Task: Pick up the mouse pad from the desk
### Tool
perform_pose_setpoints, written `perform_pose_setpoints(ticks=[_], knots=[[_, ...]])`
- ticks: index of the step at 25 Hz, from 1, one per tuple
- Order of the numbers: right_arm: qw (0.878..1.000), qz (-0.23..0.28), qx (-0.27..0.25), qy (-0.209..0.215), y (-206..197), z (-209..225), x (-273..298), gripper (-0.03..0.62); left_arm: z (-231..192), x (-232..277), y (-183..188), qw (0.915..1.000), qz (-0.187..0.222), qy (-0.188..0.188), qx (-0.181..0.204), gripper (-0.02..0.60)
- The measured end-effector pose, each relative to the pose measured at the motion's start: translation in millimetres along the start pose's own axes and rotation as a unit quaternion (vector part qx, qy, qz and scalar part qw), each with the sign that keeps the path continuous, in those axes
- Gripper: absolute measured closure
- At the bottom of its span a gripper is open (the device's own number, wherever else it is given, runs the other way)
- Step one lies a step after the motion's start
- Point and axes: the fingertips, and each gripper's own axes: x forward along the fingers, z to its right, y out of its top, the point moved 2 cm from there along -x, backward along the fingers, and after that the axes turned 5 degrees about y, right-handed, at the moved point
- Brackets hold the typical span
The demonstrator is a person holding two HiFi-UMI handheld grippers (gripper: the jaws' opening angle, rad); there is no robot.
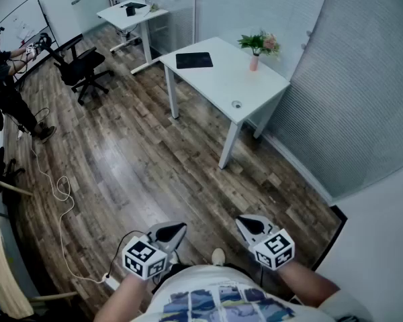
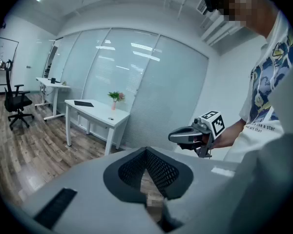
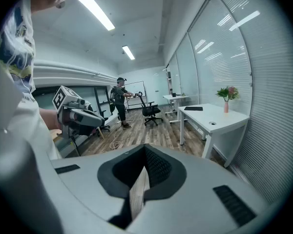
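Note:
A black mouse pad (image 1: 194, 60) lies flat at the far end of a white desk (image 1: 223, 84) across the room; it also shows small in the left gripper view (image 2: 83, 104) and the right gripper view (image 3: 193, 108). Both grippers are held close to the person's body, far from the desk. My left gripper (image 1: 169, 233) has its jaws together with nothing in them, and its tips (image 2: 146, 152) meet. My right gripper (image 1: 250, 224) is likewise shut and empty (image 3: 145, 151). Each gripper shows in the other's view: the right one (image 2: 178, 136) and the left one (image 3: 95, 121).
A pink vase with flowers (image 1: 254, 62) stands on the desk near the blinds. A second desk (image 1: 124, 15) and a black office chair (image 1: 84, 67) are at the back left. Another person (image 1: 7, 79) stands at the left wall. A white cable (image 1: 62, 194) trails over the wooden floor.

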Motion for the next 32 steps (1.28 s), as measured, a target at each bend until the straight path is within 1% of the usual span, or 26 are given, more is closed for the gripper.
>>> perform_pose_setpoints(ticks=[4,9,12,15,17,19,21,23,27,29,32], knots=[[1.000,0.002,0.000,-0.006,-4,29,-33,0.596,31,29,5,1.0000,0.001,0.007,-0.001,0.580],[1.000,0.005,0.008,0.009,-23,63,-57,0.596,62,61,10,0.9998,0.001,0.020,-0.002,0.580],[1.000,0.003,0.018,0.021,-33,77,-62,0.594,71,73,10,0.9997,-0.002,0.025,-0.008,0.580],[0.999,0.011,0.024,0.021,-31,90,-59,0.591,70,82,12,0.9995,-0.007,0.030,-0.011,0.580],[0.999,0.014,0.025,0.022,-26,93,-53,0.545,64,87,12,0.9993,-0.008,0.032,-0.013,0.580],[0.999,0.012,0.026,0.024,-22,98,-43,0.556,54,92,13,0.9993,-0.008,0.032,-0.015,0.580],[1.000,0.005,0.020,0.023,-14,105,-29,0.544,42,100,17,0.9995,-0.008,0.027,-0.015,0.580],[1.000,-0.001,0.014,0.018,-6,115,-14,0.478,28,107,21,0.9996,-0.007,0.021,-0.016,0.580],[1.000,0.000,0.008,0.004,8,139,20,0.457,-11,118,37,0.9998,0.002,0.009,-0.016,0.580],[1.000,-0.007,0.005,-0.006,26,152,40,0.454,-36,122,52,0.9999,0.009,0.005,-0.013,0.580],[1.000,-0.001,-0.003,-0.012,54,169,73,0.451,-74,123,72,0.9999,0.014,0.003,-0.008,0.580]])
